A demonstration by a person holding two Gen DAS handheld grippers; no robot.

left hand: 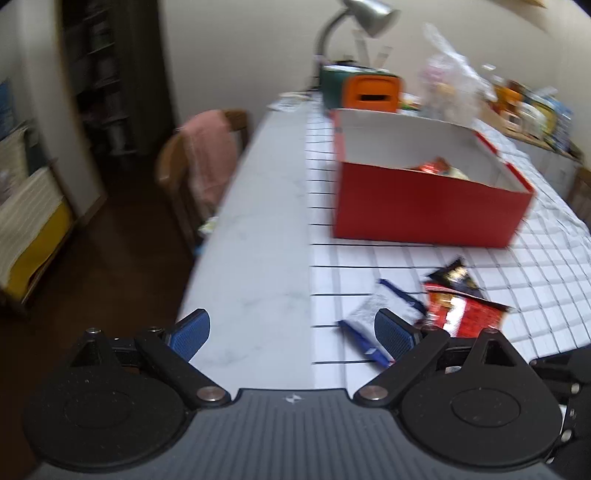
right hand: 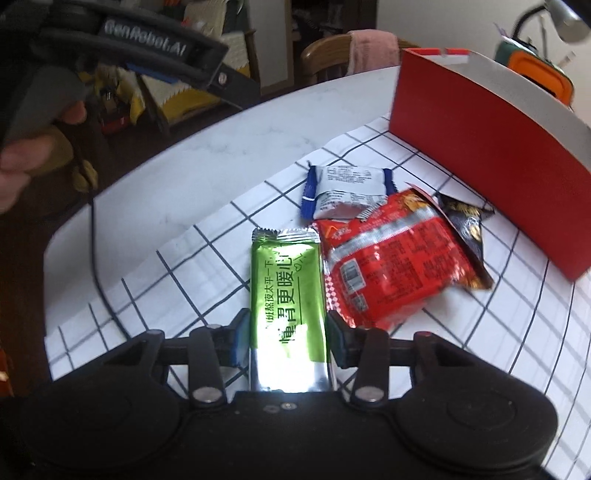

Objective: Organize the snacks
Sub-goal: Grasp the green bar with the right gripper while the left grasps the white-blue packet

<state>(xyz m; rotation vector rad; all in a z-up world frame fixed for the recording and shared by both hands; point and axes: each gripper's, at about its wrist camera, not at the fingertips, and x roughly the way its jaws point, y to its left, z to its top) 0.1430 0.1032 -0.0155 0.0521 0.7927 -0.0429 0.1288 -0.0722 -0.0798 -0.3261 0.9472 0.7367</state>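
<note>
My right gripper is shut on a green snack packet, its pads pressing the packet's two long edges on the checked cloth. Beside it lie a red packet, a black packet and a white packet with blue ends. A red box stands behind them. My left gripper hangs open over the marble table, with nothing between its blue pads. To its right are the white packet, red packet and black packet. The red box holds a few snacks.
A chair draped with a pink cloth stands at the table's left edge. Behind the box are a desk lamp, an orange and green container and a clear plastic bag. A hand holds the left gripper's handle.
</note>
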